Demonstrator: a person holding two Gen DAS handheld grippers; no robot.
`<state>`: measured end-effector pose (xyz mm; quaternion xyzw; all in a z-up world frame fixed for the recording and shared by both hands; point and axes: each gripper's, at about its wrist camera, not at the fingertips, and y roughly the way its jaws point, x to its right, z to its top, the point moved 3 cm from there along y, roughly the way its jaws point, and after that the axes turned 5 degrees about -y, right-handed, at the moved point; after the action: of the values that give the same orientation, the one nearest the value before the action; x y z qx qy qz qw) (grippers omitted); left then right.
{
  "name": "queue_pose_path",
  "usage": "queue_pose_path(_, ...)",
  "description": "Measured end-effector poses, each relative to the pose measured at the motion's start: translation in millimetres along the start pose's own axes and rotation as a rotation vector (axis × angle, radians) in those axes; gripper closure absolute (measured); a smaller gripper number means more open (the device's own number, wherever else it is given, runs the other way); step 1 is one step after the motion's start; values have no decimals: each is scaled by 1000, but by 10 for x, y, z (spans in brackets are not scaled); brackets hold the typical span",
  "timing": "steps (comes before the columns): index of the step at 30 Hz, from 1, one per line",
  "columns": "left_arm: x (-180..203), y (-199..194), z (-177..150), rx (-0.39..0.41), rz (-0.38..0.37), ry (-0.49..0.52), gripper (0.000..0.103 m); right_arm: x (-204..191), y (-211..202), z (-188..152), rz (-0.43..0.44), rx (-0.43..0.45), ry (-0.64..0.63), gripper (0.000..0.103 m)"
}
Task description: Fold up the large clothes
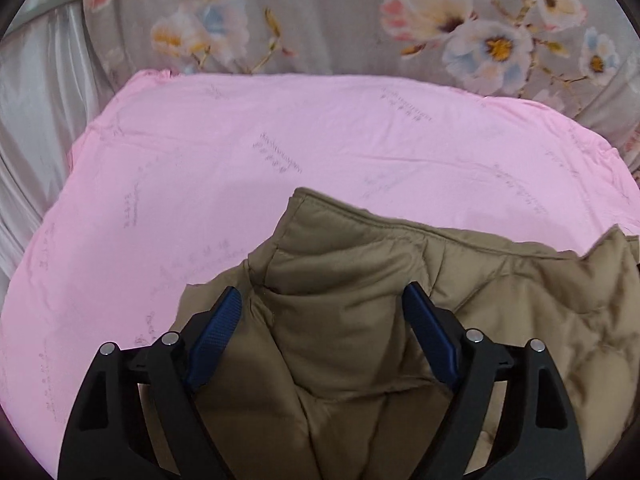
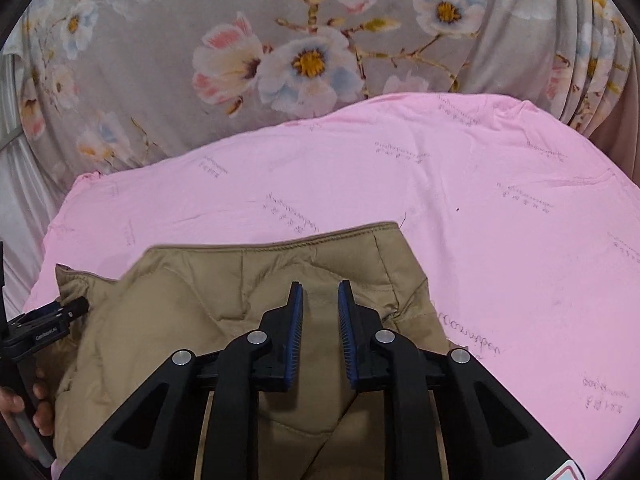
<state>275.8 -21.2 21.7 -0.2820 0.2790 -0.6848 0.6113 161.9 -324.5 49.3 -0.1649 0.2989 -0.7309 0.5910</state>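
Observation:
A tan quilted jacket [image 1: 360, 280] lies on a pink sheet [image 1: 240, 140], its stitched hem edge farthest from me. In the left wrist view my left gripper [image 1: 322, 300] hovers over a raised fold near the jacket's left corner. Its blue pads [image 1: 216, 336] stand wide apart and clear of the cloth. In the right wrist view the jacket [image 2: 240, 280] fills the lower middle. My right gripper [image 2: 320, 292] sits near its right corner with the jaws almost together, pinching a narrow ridge of tan fabric.
The pink sheet [image 2: 480, 220] spreads well beyond the jacket on all sides. Behind it hangs a grey floral curtain [image 2: 240, 40], with silvery fabric [image 1: 36, 120] at the left. A person's hand [image 2: 24, 412] holding a black handle shows at the left edge.

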Motion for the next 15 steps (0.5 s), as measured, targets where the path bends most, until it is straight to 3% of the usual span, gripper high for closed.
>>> queue_pose_path(4,-30,268,-38,-15,25,-15,19,66,407,-129,-32,-80,1,91)
queue_pose_path(15,33,507,-36,-3,29,-30,13,146,671,-184,-9,-102,47,92)
